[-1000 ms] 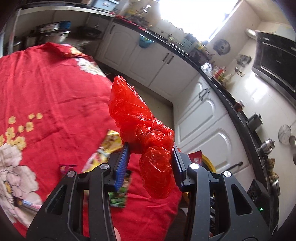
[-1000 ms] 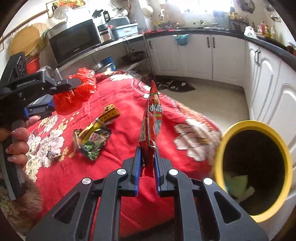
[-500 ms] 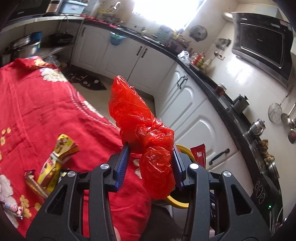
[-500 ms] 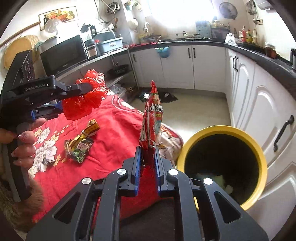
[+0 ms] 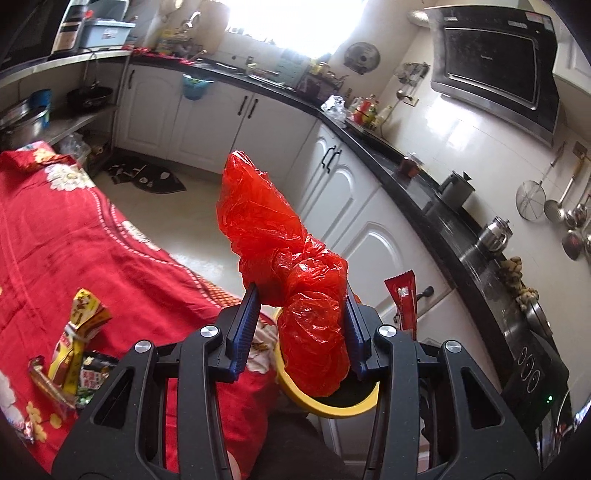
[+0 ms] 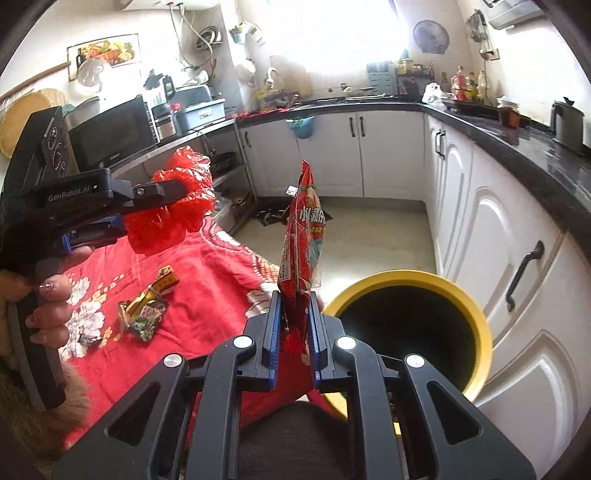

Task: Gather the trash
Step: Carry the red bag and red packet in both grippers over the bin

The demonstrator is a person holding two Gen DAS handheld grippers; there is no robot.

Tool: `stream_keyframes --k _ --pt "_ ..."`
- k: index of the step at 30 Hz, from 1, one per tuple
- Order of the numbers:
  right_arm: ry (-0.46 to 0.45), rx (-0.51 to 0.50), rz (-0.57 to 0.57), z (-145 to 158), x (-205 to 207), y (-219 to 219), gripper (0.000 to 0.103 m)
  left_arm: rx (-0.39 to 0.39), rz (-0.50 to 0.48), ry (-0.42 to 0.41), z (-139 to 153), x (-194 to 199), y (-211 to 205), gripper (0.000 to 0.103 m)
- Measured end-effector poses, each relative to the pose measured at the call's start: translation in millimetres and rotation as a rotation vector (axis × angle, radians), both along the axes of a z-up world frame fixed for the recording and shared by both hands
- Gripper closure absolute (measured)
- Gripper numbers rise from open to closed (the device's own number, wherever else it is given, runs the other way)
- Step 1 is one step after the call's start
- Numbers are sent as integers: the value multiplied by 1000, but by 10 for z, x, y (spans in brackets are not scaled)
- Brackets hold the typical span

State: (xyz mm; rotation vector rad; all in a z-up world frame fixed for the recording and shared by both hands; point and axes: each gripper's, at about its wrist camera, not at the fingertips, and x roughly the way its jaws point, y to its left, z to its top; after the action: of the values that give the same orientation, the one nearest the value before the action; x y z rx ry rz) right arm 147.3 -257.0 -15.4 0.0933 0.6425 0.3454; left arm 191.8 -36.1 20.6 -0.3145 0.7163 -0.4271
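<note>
Left gripper (image 5: 301,325) jaws clamp the red plastic bag (image 5: 291,273); right gripper (image 6: 293,325) jaws pinch the upright snack wrapper (image 6: 301,236) beside the yellow bin (image 6: 476,317).

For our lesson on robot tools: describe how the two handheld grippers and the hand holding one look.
The right gripper and left gripper are black, angular frames with silver bolts and ribbed blue pads. The left gripper's side reads "GenRobot.AI" in white. The left hand has polished nails and a furry brown cuff. No cables show.

Strong daylight enters from the window (image 5: 288,26) at the upper middle of both views and is overexposed there. Edges are curved by fisheye, corners dark; focus is sharp.
</note>
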Motion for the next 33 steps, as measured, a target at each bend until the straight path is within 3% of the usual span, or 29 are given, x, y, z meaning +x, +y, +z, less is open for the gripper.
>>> stream_keyframes --k 14,33 --pt "-24 9 -120 73 6 -496 90 55 -87 -40 105 72 -518 69" --pt "99 30 -250 -509 225 -1057 90 178 -217 77 -552 337 -1303 69"
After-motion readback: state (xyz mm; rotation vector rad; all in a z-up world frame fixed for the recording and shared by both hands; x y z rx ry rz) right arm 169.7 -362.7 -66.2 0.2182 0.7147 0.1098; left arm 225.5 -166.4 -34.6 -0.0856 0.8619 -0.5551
